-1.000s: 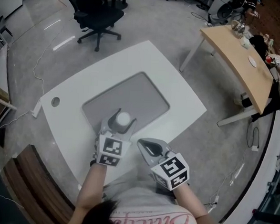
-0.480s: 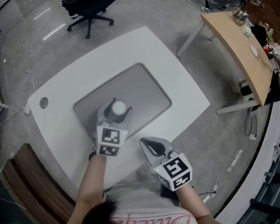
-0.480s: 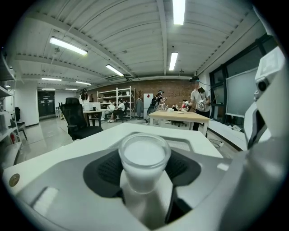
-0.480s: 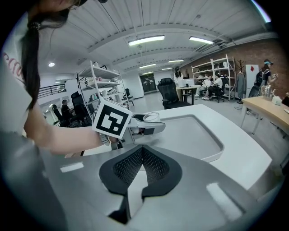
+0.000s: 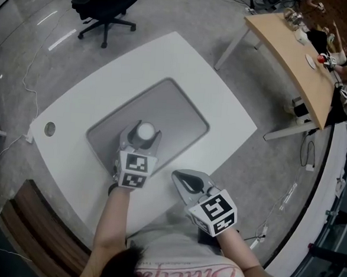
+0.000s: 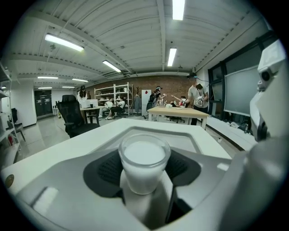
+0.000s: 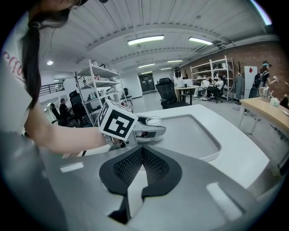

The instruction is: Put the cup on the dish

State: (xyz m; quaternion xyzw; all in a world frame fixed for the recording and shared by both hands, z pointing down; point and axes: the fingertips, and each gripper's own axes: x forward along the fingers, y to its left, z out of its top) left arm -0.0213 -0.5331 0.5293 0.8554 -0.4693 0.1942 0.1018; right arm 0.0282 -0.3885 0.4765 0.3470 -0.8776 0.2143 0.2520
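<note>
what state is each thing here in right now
cup: upright, gripped, over the near end of the dish; whether it touches the dish is unclear
left tongs: shut on the cup
right tongs: shut, holding nothing, off to the side of the dish
dish: lying flat on the table

Dish (image 5: 175, 108) is set into the middle of the table (image 5: 185, 59). Cup (image 5: 145, 130) sits between the jaws of the left gripper (image 5: 141, 137), over the dish's near end; contact with the dish unclear. Right gripper (image 5: 185, 181) is right of the left one, over the table's near edge, off the dish. Chair (image 5: 106, 6) stands beyond the table, desk (image 5: 292, 54) far right.
</note>
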